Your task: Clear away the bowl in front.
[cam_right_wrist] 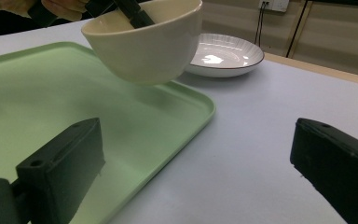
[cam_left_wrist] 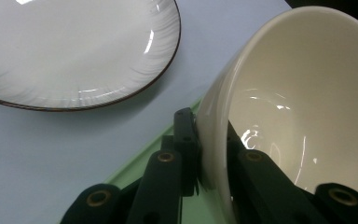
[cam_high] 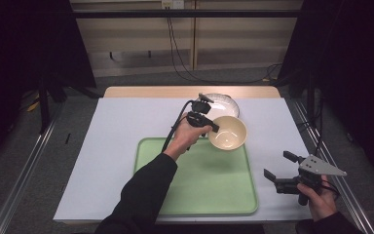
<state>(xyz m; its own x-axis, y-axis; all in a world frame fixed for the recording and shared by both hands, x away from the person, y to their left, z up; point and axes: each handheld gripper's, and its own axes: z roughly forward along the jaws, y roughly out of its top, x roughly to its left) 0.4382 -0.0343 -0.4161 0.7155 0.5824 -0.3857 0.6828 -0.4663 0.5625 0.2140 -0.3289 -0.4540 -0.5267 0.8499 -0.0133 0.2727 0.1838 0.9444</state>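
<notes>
My left gripper [cam_high: 209, 124] is shut on the rim of a cream bowl [cam_high: 228, 132], one jaw inside the wall and one outside. The bowl [cam_right_wrist: 149, 46] hangs tilted just above the far right corner of the green tray [cam_high: 199, 195], clear of its surface. In the left gripper view the gripper [cam_left_wrist: 205, 154] pinches the bowl's wall [cam_left_wrist: 298, 93]. A white plate with a dark rim [cam_high: 226, 103] lies on the table behind the tray. My right gripper [cam_high: 278, 165] is open and holds nothing, to the right of the tray near the table's front edge.
The tray [cam_right_wrist: 51, 93] has a raised lip and nothing lying on it. The plate [cam_right_wrist: 223, 53] sits close behind the bowl. A light tabletop [cam_high: 117, 126] surrounds the tray. Cables hang at the back by a wooden wall.
</notes>
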